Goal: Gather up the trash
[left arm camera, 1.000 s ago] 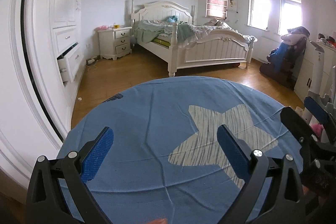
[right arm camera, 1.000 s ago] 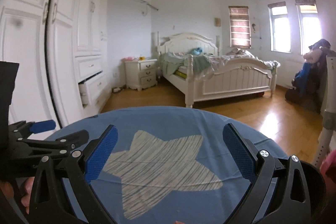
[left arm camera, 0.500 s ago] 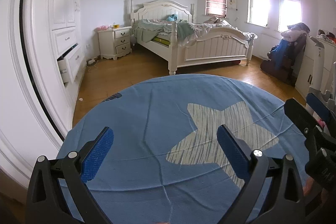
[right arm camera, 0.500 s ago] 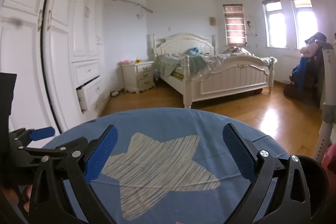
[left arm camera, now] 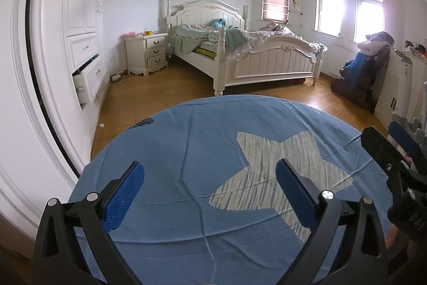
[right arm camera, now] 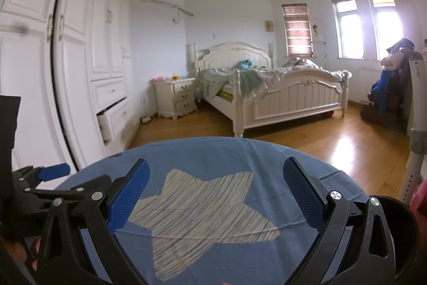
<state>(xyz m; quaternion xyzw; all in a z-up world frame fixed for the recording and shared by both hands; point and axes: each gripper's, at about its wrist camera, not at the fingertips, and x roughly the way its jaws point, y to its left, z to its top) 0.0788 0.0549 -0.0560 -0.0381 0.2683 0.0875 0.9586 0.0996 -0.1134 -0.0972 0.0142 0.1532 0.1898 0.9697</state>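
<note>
— Trash first: where is it?

— All I can make out is one small pale scrap [left arm camera: 101, 125] on the wooden floor [left arm camera: 160, 87], off the counter's far-left edge. It is too small to tell what it is.

— And nearest the cameras?

— The left gripper [left arm camera: 208, 164] hangs over the counter [left arm camera: 186, 130], which is covered by a blue cloth. Its jaws are spread wide and grasp nothing. The right gripper [right arm camera: 216, 161] hangs over the same counter, jaws likewise released and empty. The two sit side by side above the counter's near edge.

— What lies on the counter?

— Only the cloth shows, creased, with a pale striped star [left arm camera: 280, 164] printed on it. The star sits between the right gripper's jaws and under the left gripper's right-hand jaw.

— Beyond the counter?

— To its far left a white wardrobe has one drawer [left arm camera: 85, 82] pulled partly out. Straight past the counter stands a white bed [left arm camera: 267, 63] with rumpled bedding. A white nightstand [left arm camera: 146, 52] stands further back on the left.
</note>
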